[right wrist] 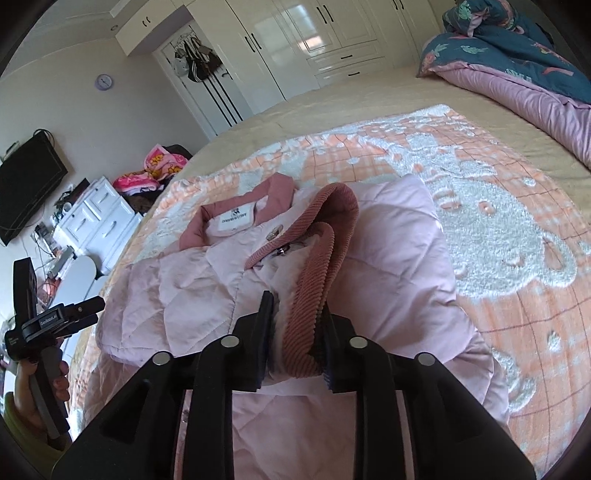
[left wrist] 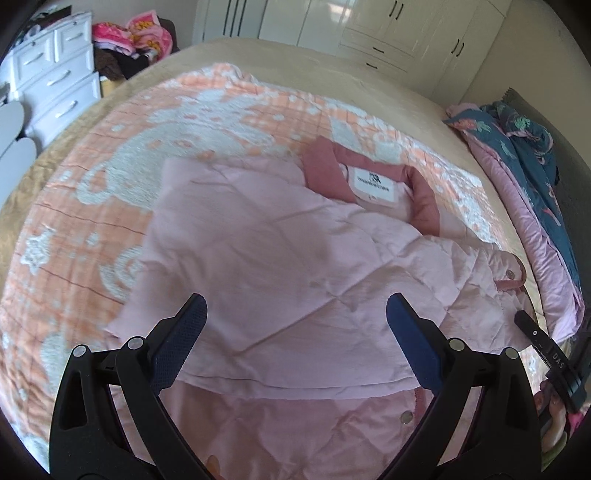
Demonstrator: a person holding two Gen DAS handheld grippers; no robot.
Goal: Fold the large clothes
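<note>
A pale pink quilted jacket lies partly folded on the bed, on top of an orange-and-white fleecy blanket. Its darker pink collar sits at about 1 o'clock in the left wrist view, with a white label just inside it. One panel is laid across the body, and two metal snaps show along the jacket's lower and right edges.

In the right wrist view the jacket fills the centre, and a ribbed dusty-pink cuff rises from it at 12 o'clock. The right hand-held gripper is clamped on that cuff, fingers pressed to either side. The left hand-held gripper hovers over the jacket's near half with its jaws spread wide, nothing between them.

A rolled pink and teal quilt lies along the bed at 2 o'clock in the right wrist view. White wardrobes stand beyond the bed at 12 o'clock. A white chest of drawers stands at 10 o'clock in the left wrist view, with a heap of bright pink fabric beside it.
</note>
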